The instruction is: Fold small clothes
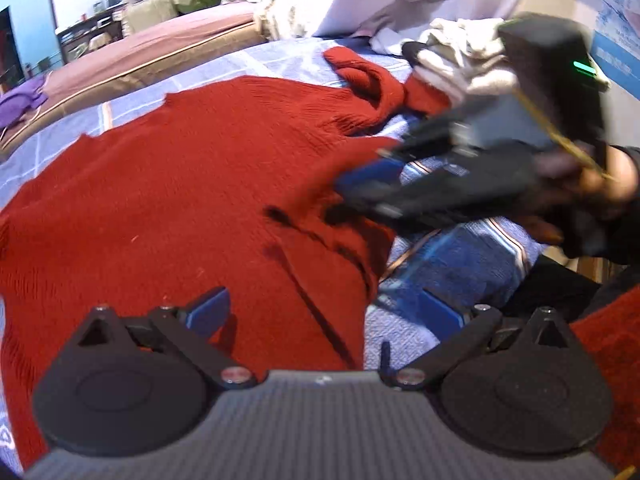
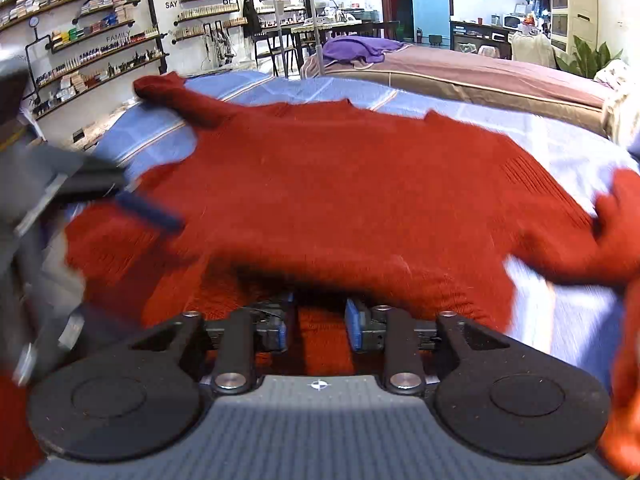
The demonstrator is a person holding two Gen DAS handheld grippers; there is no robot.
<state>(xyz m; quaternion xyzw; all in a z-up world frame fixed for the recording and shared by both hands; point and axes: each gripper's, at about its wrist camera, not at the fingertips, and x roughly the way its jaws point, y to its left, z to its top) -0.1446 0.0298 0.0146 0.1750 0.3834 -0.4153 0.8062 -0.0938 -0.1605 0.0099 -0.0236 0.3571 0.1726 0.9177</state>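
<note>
Red knit sweater (image 2: 340, 200) lies spread across the blue checked bedspread (image 1: 280, 56), filling mid-frame. At lower centre the right gripper (image 2: 318, 326) has its fingers part closed around a fold of the hem. The left gripper (image 1: 328, 312) is spread wide over the cloth. White clothes (image 1: 460, 44) crowd the upper right; a purple garment (image 2: 360, 48) sits upper centre.
</note>
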